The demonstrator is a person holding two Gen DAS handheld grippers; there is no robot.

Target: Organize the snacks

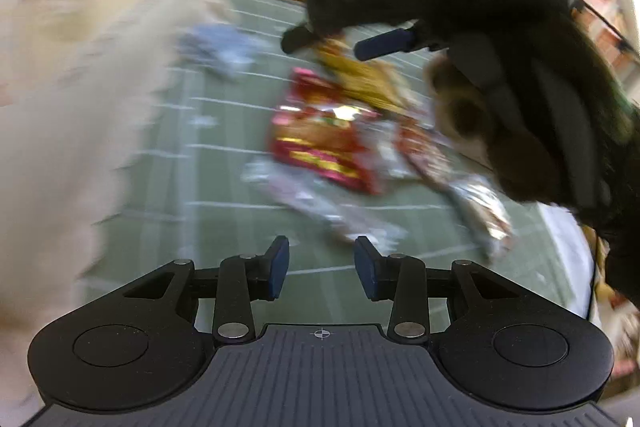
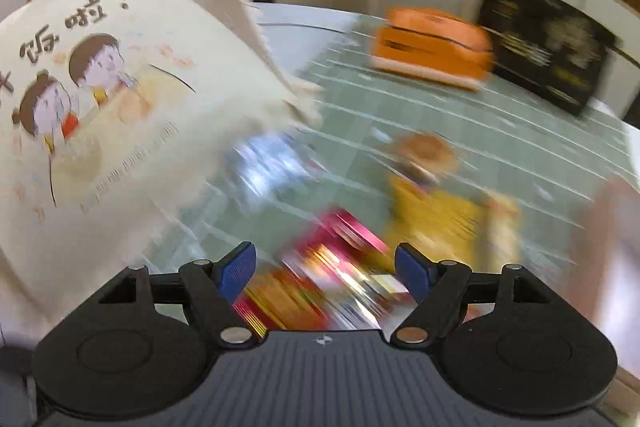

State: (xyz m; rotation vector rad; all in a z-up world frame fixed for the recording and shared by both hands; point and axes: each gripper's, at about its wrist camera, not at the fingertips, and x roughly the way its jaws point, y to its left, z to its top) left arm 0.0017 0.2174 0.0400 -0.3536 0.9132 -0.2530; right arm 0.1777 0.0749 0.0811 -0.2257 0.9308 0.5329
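Red snack bag (image 1: 320, 143): lies flat on the green gridded mat (image 1: 224, 187), ahead of the left gripper's fingertips and a little to their right; print smeared by blur, no lettering readable. In the right wrist view the same red bag (image 2: 340, 267) shows between and behind the two blue pads, its lower part cut off by the gripper body.
Yellow snack bag (image 2: 436, 215): beyond the right pad in the right wrist view, beside the red bag; whether they overlap is lost in the blur.
Silver-edged packets (image 1: 480, 203): to the right of the red bag, partly under the dark sleeve (image 1: 560, 107); kind unclear.
Blue-white packet (image 2: 268, 167): ahead of the left pad, near the bag's foot; heavily blurred.
Left gripper (image 1: 322, 263): fingers narrowly parted, nothing between them, above bare mat.
Right gripper (image 2: 325, 267): fingers spread wide, no pad seen pressing the packets behind them.
White cartoon-printed bag (image 2: 100, 107): fills the left side, far beyond the left pad; bottom edge cut off.
Orange box (image 2: 432, 47): far ahead on the mat.
Black box (image 2: 548, 39): just right of the orange one, standing tilted.
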